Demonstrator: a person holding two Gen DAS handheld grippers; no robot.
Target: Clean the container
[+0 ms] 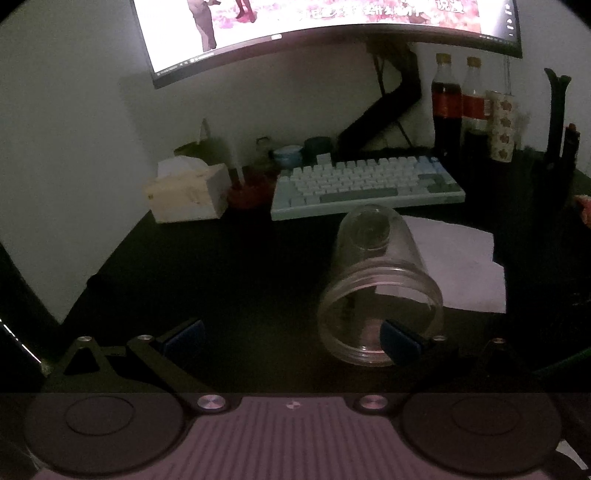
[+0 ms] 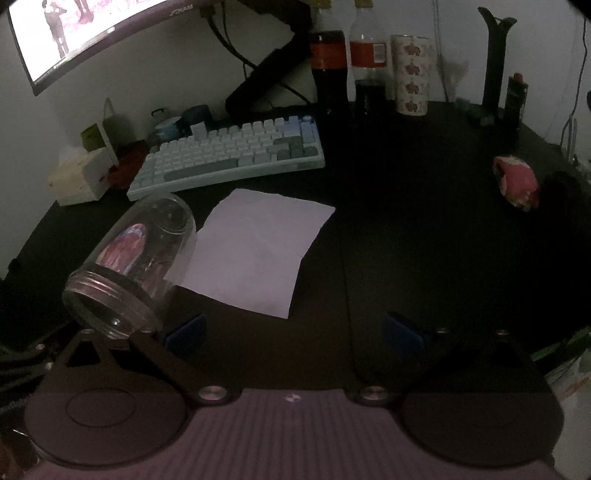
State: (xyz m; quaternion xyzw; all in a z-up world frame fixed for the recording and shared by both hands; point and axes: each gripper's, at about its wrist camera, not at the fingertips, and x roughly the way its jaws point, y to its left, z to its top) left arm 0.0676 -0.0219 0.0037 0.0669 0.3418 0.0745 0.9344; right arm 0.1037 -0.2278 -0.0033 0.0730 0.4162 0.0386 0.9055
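Note:
A clear glass jar (image 1: 376, 284) lies on its side on the dark desk, its threaded mouth toward me. My left gripper (image 1: 291, 338) is open; its right blue pad (image 1: 400, 339) sits inside the jar's mouth, the left pad (image 1: 184, 334) well clear of it. A white paper sheet (image 1: 461, 266) lies flat right of the jar. In the right wrist view the jar (image 2: 136, 262) is at the left and the sheet (image 2: 258, 247) lies just ahead of my right gripper (image 2: 293, 330), which is open and empty above the desk.
A pale blue keyboard (image 2: 232, 151) lies behind the sheet. A tissue box (image 2: 79, 177) stands far left. Two cola bottles (image 2: 328, 70) and a patterned cup (image 2: 412, 74) stand at the back. A pink crumpled item (image 2: 517, 182) lies far right. A monitor (image 1: 314, 22) hangs above.

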